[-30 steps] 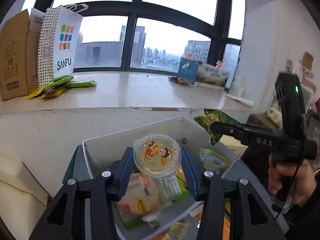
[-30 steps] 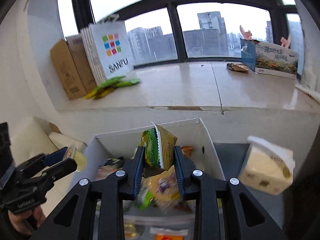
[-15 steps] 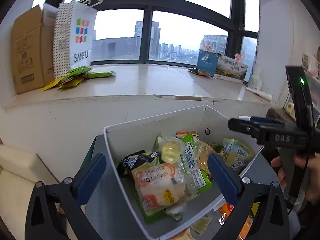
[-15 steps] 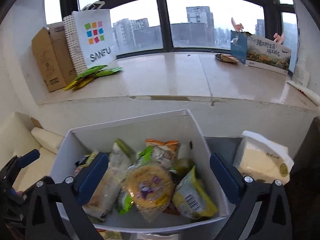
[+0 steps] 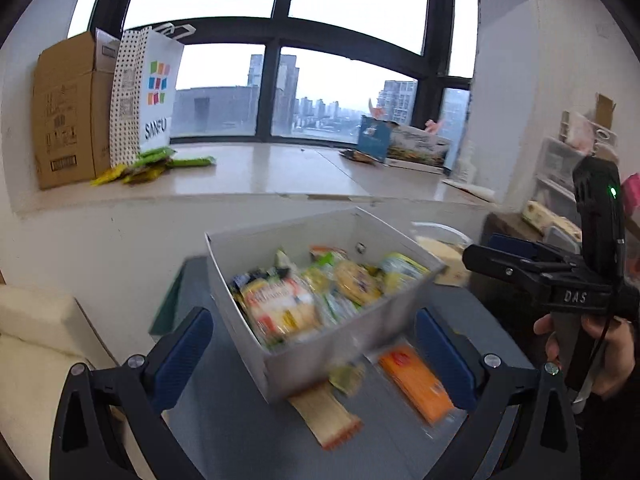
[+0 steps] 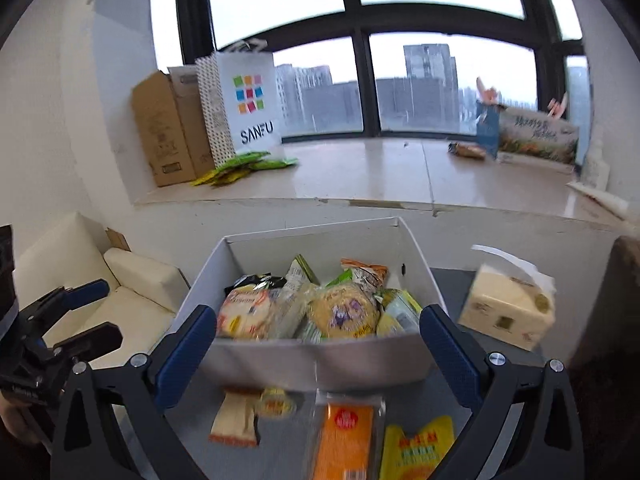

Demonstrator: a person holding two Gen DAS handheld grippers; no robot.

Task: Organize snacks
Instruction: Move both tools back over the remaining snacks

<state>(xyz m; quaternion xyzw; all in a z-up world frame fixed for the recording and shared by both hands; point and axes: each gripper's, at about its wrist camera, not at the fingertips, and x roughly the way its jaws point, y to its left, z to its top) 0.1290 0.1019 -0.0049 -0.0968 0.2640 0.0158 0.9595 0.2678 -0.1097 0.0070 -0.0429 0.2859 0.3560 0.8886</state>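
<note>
A white box (image 5: 340, 344) (image 6: 320, 360) on a grey table holds several snack packets, among them a round yellow cake pack (image 6: 344, 314) and an orange-white bag (image 5: 276, 304). Loose on the table in front of it lie an orange pack (image 6: 346, 436) (image 5: 416, 384), a beige wafer pack (image 6: 236, 416) (image 5: 324, 416), a yellow pouch (image 6: 416, 448) and a small round cup (image 6: 276, 402). My left gripper (image 5: 316, 354) is open and empty, above the box's near side. My right gripper (image 6: 320, 346) is open and empty, over the box's front wall; it also shows in the left wrist view (image 5: 516, 258).
A tissue pack (image 6: 508, 308) stands right of the box. A cream sofa (image 6: 92, 300) is at left. The windowsill (image 6: 380, 176) carries a cardboard box (image 6: 168, 128), a SANFU bag (image 6: 248, 104), green packets (image 6: 244, 164) and a printed carton (image 6: 532, 132).
Both grippers opened, dropping the jelly cup and the green packet into the box. Both have since pulled back and up, so the loose packs in front of the box show.
</note>
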